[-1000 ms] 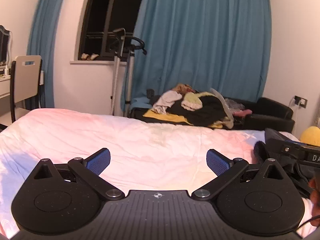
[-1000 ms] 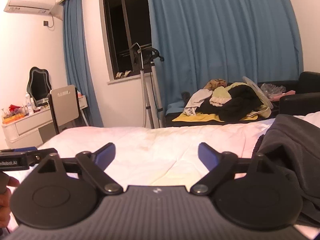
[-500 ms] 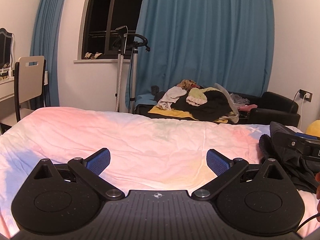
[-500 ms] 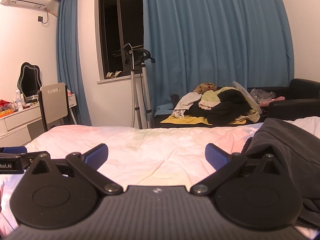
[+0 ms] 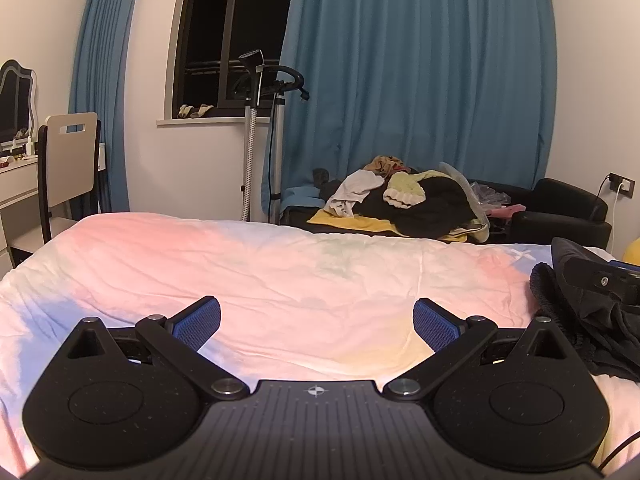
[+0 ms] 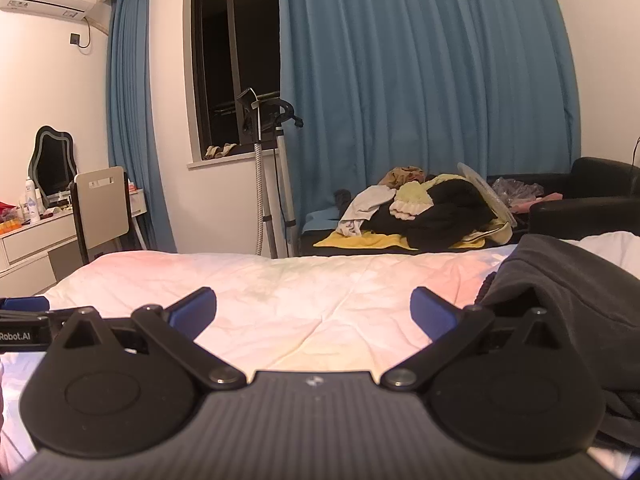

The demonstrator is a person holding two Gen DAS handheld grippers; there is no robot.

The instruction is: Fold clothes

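Dark garment (image 6: 568, 280) looms large in right view (small in left); both grippers spread wide, empty

Through my left gripper (image 5: 316, 322) I see matt black plastic, faintly speckled, with a ribbed panel and bright metal pivot pins; its fingers (image 5: 198, 320) carry blue pads with a fine rough grid. My right gripper (image 6: 314, 310) looks the same (its pads read smoother in shadow). The bed (image 5: 280, 272) wears soft, creased pastel cloth. The dark garment (image 6: 580, 292) is matt, thick fabric, with a nubby knit edge in the left view. The curtain (image 6: 420, 80) is heavy blue cloth, the sofa (image 5: 568, 208) slightly glossy black.
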